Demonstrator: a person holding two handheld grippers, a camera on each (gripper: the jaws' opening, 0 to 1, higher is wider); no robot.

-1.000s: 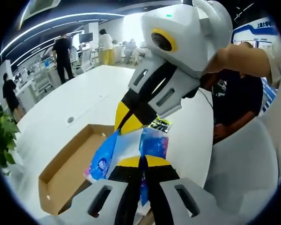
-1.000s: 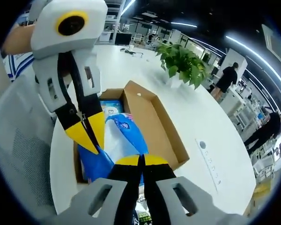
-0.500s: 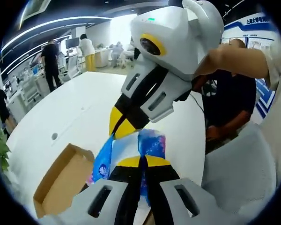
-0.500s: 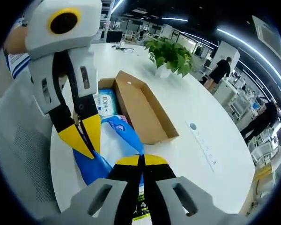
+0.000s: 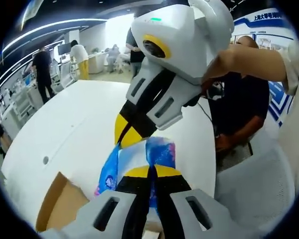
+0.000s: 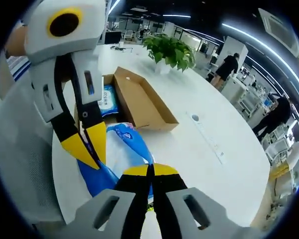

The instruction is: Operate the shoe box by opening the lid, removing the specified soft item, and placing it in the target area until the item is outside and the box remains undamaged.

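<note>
The left gripper (image 6: 89, 152) hid the near corner of the shoe box (image 6: 142, 104), and the blue pack (image 6: 127, 154) ran under the jaws.

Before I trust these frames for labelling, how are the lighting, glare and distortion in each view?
Left gripper view: a bright far window washes out the white table; strong fisheye bending; the blue packet at the left claw looks sharp. Right gripper view: even light, ceiling strips curve, plant and shoe box crisp, right claw sharp.
</note>
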